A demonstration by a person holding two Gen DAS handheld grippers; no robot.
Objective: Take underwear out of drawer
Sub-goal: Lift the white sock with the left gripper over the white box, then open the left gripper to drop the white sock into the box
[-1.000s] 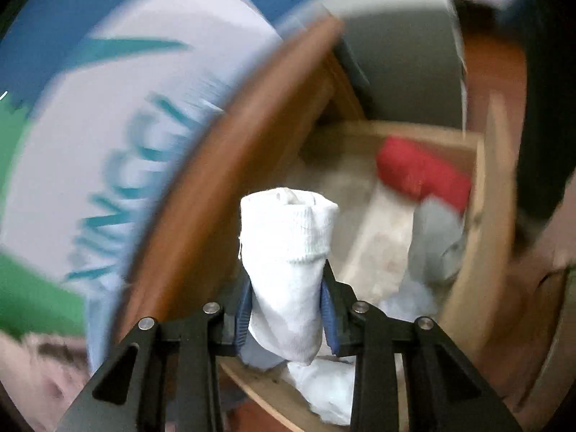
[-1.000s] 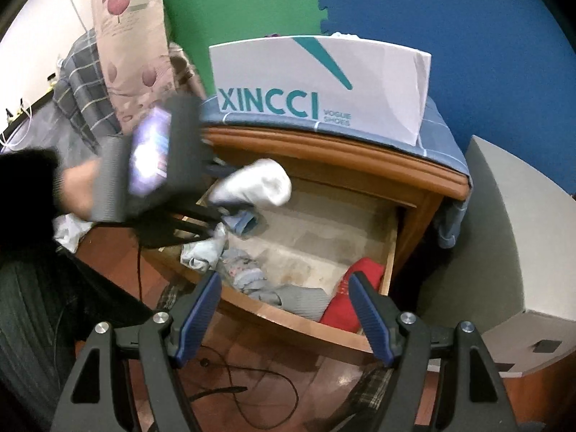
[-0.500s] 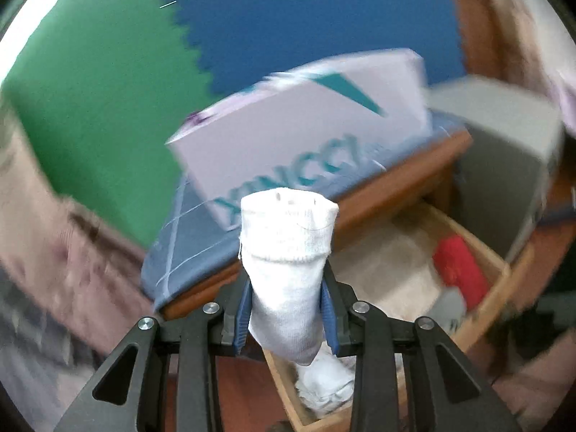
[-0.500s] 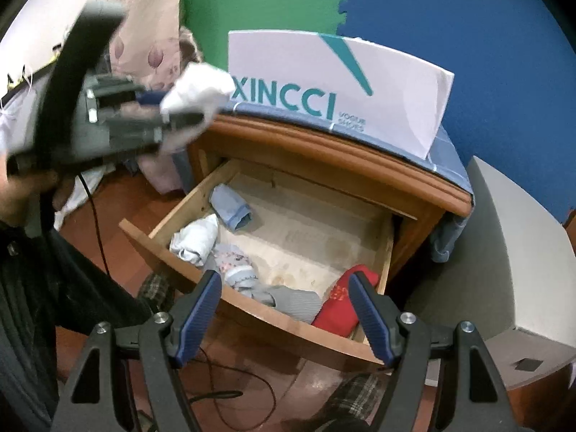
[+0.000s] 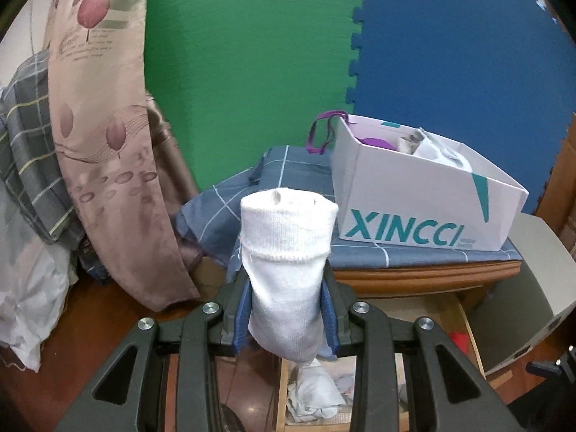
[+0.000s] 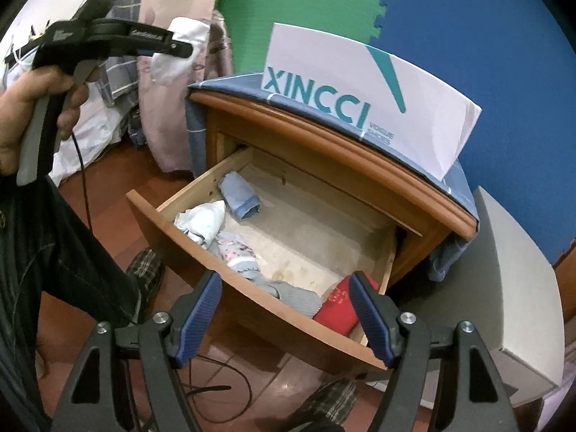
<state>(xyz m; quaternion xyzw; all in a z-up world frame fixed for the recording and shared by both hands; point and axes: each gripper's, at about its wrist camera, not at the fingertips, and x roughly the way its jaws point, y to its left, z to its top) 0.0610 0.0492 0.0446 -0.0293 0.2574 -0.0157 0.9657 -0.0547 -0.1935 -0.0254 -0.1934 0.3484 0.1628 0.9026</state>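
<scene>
My left gripper (image 5: 286, 318) is shut on a rolled white garment (image 5: 288, 252), held upright in the air left of the nightstand. The right wrist view shows the same gripper (image 6: 172, 48) at upper left with the white garment (image 6: 176, 59) in its jaws. The wooden drawer (image 6: 230, 288) is pulled out below. It holds a blue roll (image 6: 239, 196), a pale bundle (image 6: 201, 221), a patterned piece (image 6: 235, 253), a grey piece (image 6: 297, 297) and a red piece (image 6: 340, 304). My right gripper (image 6: 288, 315) hangs open over the drawer's front edge, holding nothing.
A white XINCCI box (image 5: 414, 194) sits on the blue checked cloth (image 5: 288, 169) covering the nightstand top. A floral curtain (image 5: 108, 144) and bedding (image 5: 28, 180) are at the left, a grey box (image 6: 504, 288) at the right. A cable (image 6: 216, 392) lies on the wooden floor.
My left gripper lifted the white garment out of the drawer, rolled upright and swung up and left of the nightstand. My right gripper shifted slightly closer to the drawer.
</scene>
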